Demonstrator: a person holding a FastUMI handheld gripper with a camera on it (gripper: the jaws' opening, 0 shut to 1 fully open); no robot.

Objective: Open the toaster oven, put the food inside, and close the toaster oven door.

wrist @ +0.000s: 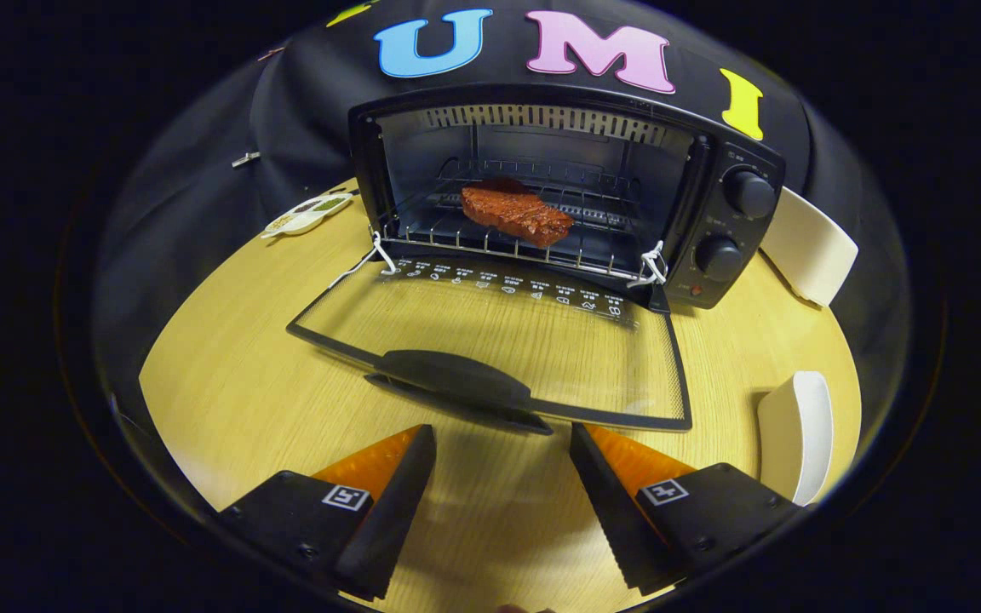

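Closing the door is judged to be the remaining step. The hand-held gripper (503,477) hovers with fingers spread, holding nothing, over the round light-wood desk (226,383). The black-framed glass door (499,340) of the black toaster oven (567,187) lies folded flat just ahead of the fingertips. Its black bar handle (456,383) runs crosswise to the fingers, on the near edge. The reddish-brown steak-shaped food (514,214) rests on the wire rack (490,243) inside, beyond the door.
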